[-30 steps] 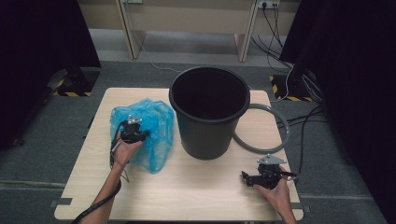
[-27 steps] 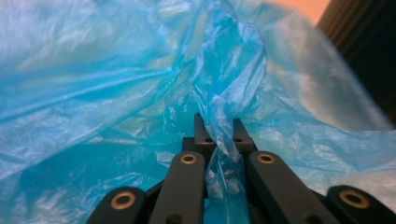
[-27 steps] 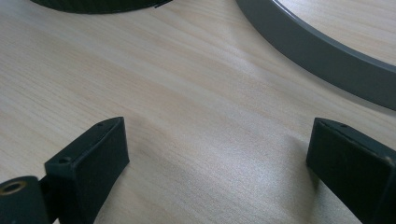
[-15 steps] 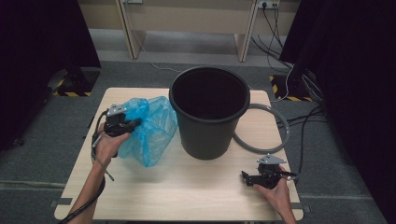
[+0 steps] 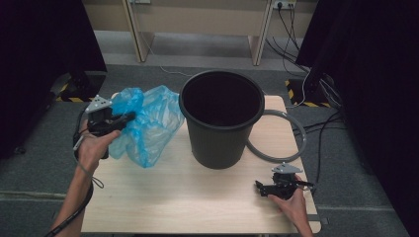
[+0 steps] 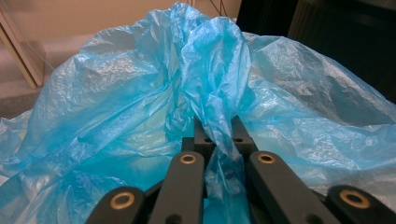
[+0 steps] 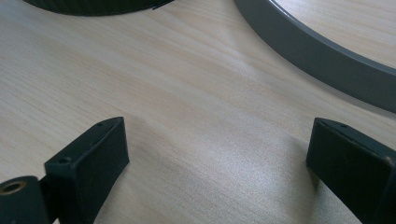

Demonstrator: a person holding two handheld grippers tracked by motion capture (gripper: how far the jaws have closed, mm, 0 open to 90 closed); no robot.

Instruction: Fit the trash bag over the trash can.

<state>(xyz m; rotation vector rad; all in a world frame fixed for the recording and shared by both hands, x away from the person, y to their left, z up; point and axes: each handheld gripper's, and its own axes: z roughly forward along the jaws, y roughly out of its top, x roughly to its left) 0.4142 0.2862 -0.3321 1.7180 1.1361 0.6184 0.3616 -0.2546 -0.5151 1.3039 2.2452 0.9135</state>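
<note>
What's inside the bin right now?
Nothing visible: the bin's interior reads as dark and bare, though its bottom is too dark to tell. The blue bag hangs outside, left of it, pinched in the left gripper.

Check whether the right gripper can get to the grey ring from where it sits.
Probably yes: the right gripper, jaws open, rests on the table near the grey ring, with bare wood between them.

**Recording bay in a lab or workshop.**
A light wooden table (image 5: pixel 197 197) stands on grey carpet between black curtains (image 5: pixel 375 74); cables (image 5: pixel 316 123) run across the floor to a wall socket (image 5: pixel 279 5), and yellow-black hazard tape (image 5: pixel 296 96) marks the floor near the table's far corners.
</note>
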